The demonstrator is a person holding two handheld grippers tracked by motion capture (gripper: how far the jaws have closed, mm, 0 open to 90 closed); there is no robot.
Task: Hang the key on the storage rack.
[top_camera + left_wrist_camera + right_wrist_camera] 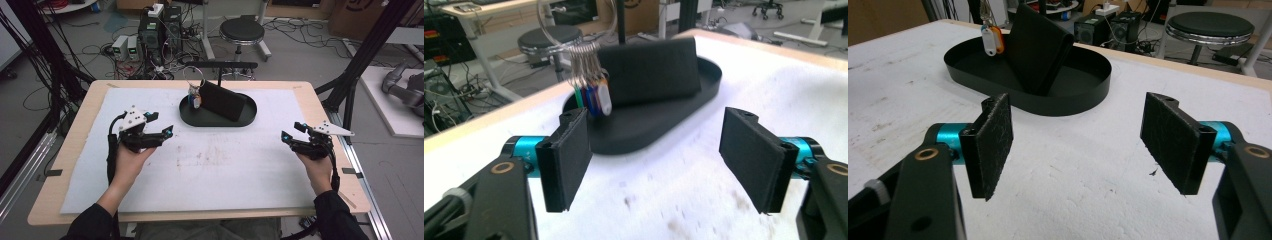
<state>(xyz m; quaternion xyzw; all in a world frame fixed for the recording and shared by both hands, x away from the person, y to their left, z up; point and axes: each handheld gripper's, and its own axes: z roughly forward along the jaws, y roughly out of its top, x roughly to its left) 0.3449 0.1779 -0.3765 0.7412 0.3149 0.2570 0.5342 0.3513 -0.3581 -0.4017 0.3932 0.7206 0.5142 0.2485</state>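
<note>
Keys [591, 95] on a wire ring are hanging just beside a black pouch [649, 65] that's leaning in the oval black tray [250, 116], well ahead of my fingers. I'm holding my left gripper [162, 125] and right gripper [292, 131] over the white mat [225, 170], both with pads wide apart, gripping nothing.

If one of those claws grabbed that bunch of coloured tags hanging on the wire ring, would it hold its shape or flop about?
Probably flop. The coloured plastic key tags dangle loosely from small metal rings on a thin wire loop, so they would likely swing and splay. They look light. Their smooth plastic may slip, though the claw's pads look rough.
</note>
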